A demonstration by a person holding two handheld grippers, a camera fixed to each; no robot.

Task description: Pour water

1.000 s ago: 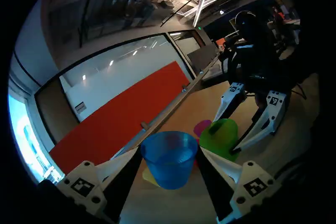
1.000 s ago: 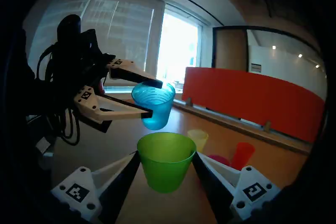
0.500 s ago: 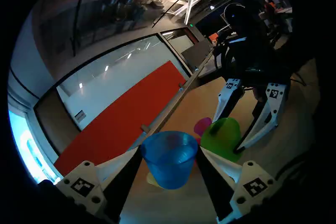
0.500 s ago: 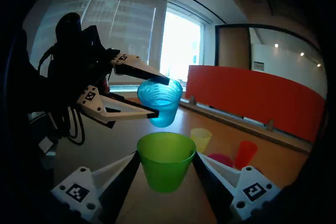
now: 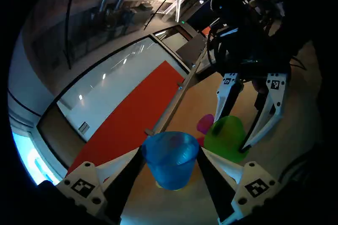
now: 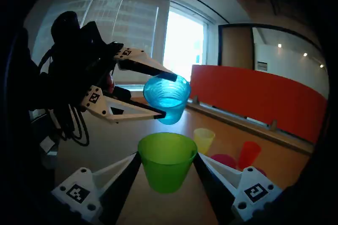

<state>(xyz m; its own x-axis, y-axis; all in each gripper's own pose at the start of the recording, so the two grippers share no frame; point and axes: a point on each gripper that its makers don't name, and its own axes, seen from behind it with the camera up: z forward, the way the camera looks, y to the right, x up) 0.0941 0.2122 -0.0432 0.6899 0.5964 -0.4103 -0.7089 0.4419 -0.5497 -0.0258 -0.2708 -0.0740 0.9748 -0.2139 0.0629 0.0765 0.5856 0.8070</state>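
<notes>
Right gripper view — L hand-held gripper (image 6: pixel 167 96) clamps tilted see-thru blue cup (image 6: pixel 170 92), R one (image 6: pixel 167 155) green cup (image 6: pixel 166 172).

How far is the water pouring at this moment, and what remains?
Done: the left gripper grips the blue cup, and the right gripper grips the green cup. In hand: the blue cup hangs tipped, higher than the green cup. Left: no stream is visible, so the pour itself likely remains.

magenta cup (image 5: pixel 205 122) partly behind green cup (image 5: pixel 227 139)
</notes>
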